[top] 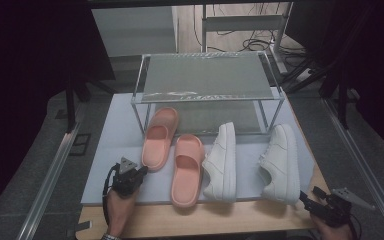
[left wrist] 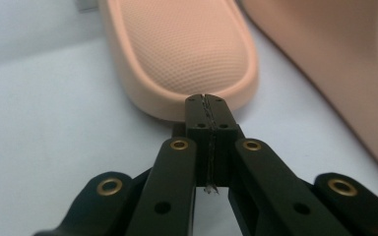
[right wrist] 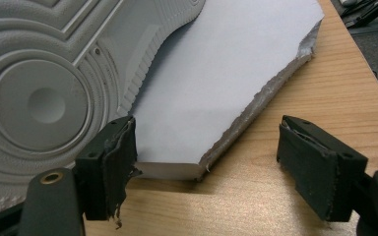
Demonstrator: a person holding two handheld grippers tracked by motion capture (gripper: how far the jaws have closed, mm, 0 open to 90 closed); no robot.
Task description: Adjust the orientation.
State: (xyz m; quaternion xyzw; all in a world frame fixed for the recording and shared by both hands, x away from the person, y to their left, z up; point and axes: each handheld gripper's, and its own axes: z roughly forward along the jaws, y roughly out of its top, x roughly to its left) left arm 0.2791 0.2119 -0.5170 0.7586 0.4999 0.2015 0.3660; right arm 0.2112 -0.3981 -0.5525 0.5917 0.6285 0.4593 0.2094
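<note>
From above, four shoes lie on a pale foam mat [top: 125, 130] that covers most of a wooden table [top: 240, 220]: two pink slides and two white sneakers. The left slide [top: 160, 136] lies with its toe under a two-shelf metal rack [top: 207, 80] at the mat's far edge; the right slide [top: 187, 169] reaches the mat's near edge. The left sneaker [top: 221, 161] sits beside it, and the right sneaker [top: 281, 162] lies on its side by the mat's near right corner. The left gripper [top: 139, 171] rests on the mat just at the left slide's heel; the right gripper [top: 305, 198] hovers over the table's near right corner. In the left gripper view, the two black jaws are pressed together with nothing between them, their tip at the rounded rim of the slide's [left wrist: 182, 54] heel, whose footbed is finely dimpled, soft moulded foam; the second slide [left wrist: 344, 69] fills the right side. In the right gripper view, the jaws stand wide apart and empty, their pads [right wrist: 115, 164] frayed, above bare wood grain and the mat's [right wrist: 226, 73] ragged cut corner; the sneaker's [right wrist: 44, 93] rubber sole shows concentric rings and ribbed tread.
</note>
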